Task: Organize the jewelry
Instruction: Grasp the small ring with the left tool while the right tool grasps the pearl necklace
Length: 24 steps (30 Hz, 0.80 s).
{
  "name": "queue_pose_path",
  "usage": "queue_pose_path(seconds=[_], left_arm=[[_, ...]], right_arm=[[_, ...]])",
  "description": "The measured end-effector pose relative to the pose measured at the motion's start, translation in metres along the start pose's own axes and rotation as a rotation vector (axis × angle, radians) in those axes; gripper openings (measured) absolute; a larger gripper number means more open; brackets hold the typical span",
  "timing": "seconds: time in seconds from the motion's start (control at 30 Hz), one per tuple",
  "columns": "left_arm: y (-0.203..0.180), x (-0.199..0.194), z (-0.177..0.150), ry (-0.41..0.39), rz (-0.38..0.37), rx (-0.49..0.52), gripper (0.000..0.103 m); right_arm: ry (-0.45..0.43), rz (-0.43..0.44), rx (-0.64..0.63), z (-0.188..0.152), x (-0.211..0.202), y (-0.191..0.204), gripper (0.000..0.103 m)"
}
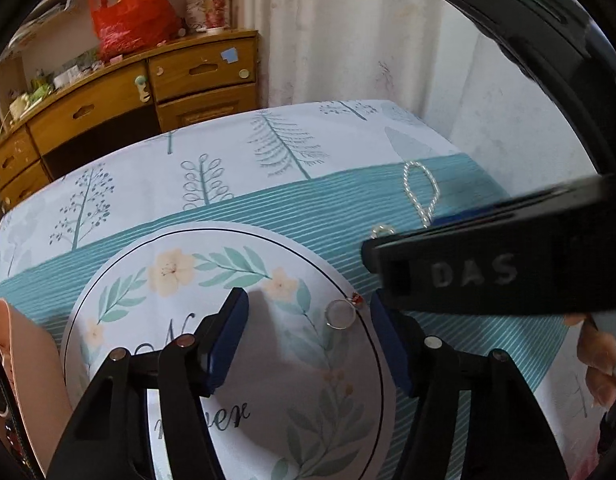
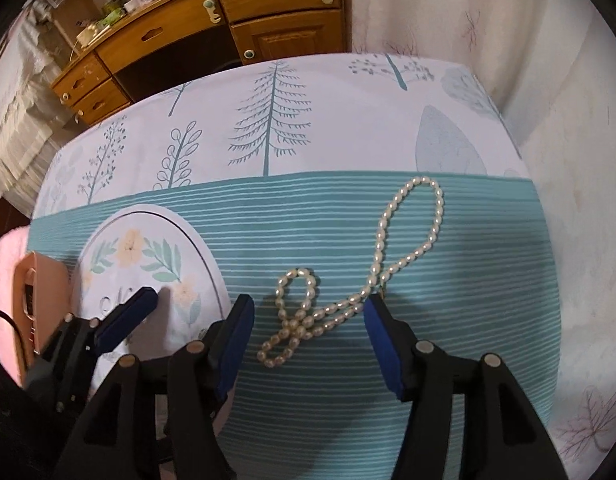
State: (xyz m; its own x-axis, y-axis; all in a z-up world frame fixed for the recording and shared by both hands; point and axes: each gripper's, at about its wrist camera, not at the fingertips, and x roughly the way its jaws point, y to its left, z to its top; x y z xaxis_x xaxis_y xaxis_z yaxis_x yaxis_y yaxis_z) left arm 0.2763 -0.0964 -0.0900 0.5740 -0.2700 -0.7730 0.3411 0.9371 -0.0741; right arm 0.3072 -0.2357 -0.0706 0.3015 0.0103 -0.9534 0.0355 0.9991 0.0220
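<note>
A thin silver ring (image 1: 339, 314) with a tiny red charm lies on the round floral plate (image 1: 168, 240), near its right rim. My left gripper (image 1: 308, 300) hovers over the plate, open, the ring between its blue pads and nearer the right one, untouched. A white pearl necklace (image 2: 381, 240) lies looped on the teal striped cloth (image 2: 467, 280). My right gripper (image 2: 308, 304) stands open over its lower loops, and the strand runs just past the right pad. In the left wrist view the necklace (image 1: 421, 188) shows beyond a black finger (image 1: 427, 276) of the right gripper.
A pink box (image 1: 24, 360) stands left of the plate. The cloth-covered table meets a pale wall (image 2: 547, 100) on the right and ends at the far edge before a wooden dresser (image 1: 148, 92). A person's hand (image 1: 599, 360) shows at the right.
</note>
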Motion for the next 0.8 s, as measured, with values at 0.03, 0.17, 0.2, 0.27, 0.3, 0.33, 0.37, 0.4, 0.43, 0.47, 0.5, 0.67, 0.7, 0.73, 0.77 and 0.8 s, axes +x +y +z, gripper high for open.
queue_pose_path(seconds=[0.03,0.17,0.2,0.27,0.3,0.33,0.37,0.4,0.43,0.47,0.5,0.67,0.7,0.73,0.77,0.8], left_arm=[[-0.001,0.000,0.000,0.001,0.004,0.004,0.062],[-0.003,0.001,0.001,0.006,0.019,0.018,0.061],[-0.004,0.001,0.001,0.007,0.024,0.022,0.061],[-0.006,0.000,0.001,0.007,0.024,0.038,0.054],[-0.008,0.000,0.001,0.006,0.021,0.045,0.052],[-0.009,0.000,0.001,0.005,0.019,0.053,0.050],[-0.010,-0.001,0.001,0.005,0.014,0.059,0.047],[-0.011,-0.001,0.001,0.004,0.008,0.062,0.046],[-0.013,0.000,0.001,0.004,0.007,0.063,0.043],[-0.013,0.000,0.002,0.003,0.006,0.063,0.038],[-0.014,0.000,0.002,0.001,0.006,0.062,0.034],[-0.011,0.000,0.002,-0.003,-0.010,0.043,0.014],[-0.010,0.000,0.002,-0.004,-0.013,0.032,0.013],[-0.008,0.000,0.002,-0.004,-0.016,0.016,0.009],[-0.003,0.000,0.003,-0.002,-0.031,-0.010,0.009],[0.000,0.000,0.003,0.001,-0.047,-0.027,0.008]], right_arm=[[-0.007,-0.002,-0.006,0.000,0.000,0.000,0.058],[-0.020,0.003,-0.032,-0.001,-0.001,-0.002,0.056],[-0.021,0.003,-0.035,-0.001,-0.001,-0.003,0.054],[-0.024,-0.009,-0.033,-0.002,-0.002,-0.005,0.042],[-0.026,-0.017,-0.028,-0.002,-0.003,-0.006,0.039],[-0.029,-0.020,-0.023,-0.002,-0.004,-0.009,0.034],[-0.033,-0.016,-0.020,-0.002,-0.005,-0.012,0.027],[-0.040,-0.011,-0.018,-0.002,-0.005,-0.014,0.026],[-0.043,0.002,-0.014,-0.003,-0.005,-0.019,0.025],[-0.046,0.015,-0.010,-0.003,-0.006,-0.021,0.023],[-0.048,0.031,-0.005,-0.003,-0.006,-0.025,0.022],[-0.057,0.108,0.040,-0.002,-0.006,-0.039,0.011],[-0.057,0.134,0.052,-0.002,-0.005,-0.043,0.010],[-0.057,0.152,0.061,-0.002,-0.004,-0.046,0.008],[-0.057,0.170,0.073,-0.002,-0.004,-0.049,0.005],[-0.055,0.185,0.088,-0.002,-0.004,-0.054,0.005]])
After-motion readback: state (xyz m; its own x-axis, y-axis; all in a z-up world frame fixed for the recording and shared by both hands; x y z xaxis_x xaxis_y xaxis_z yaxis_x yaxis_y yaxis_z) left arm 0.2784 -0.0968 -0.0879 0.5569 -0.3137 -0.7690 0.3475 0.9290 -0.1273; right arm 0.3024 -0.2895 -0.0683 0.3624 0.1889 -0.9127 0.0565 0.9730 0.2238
